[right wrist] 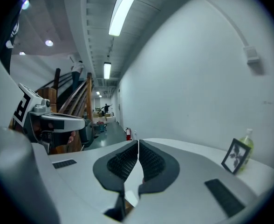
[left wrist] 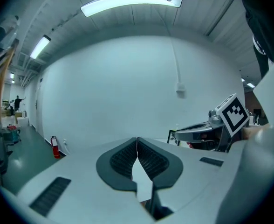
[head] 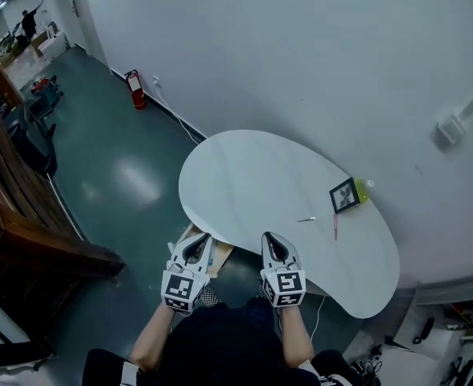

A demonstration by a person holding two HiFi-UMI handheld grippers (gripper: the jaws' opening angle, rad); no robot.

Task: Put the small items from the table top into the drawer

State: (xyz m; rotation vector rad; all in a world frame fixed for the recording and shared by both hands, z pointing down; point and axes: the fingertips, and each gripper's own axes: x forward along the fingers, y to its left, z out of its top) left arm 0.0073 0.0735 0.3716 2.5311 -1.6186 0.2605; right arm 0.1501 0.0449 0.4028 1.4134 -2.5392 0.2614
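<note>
**Closed, empty grippers wait at the near edge**

Left gripper (head: 195, 246) and right gripper (head: 272, 244) hover at the near edge of the white oval table (head: 244, 175), jaws pressed together on nothing. Well apart, toward the far right edge, lie a thin red pen (head: 335, 227) and a small silvery piece (head: 306, 219), perhaps a clip. Both look light and stiff. The pen may roll, so pinch it mid-barrel, crosswise.

White table (head: 252, 175), red extinguisher (head: 137, 89), yel-green bottle (head: 364, 189), blk-framed pic (head: 344, 195), dk teal floor (head: 116, 175).
</note>
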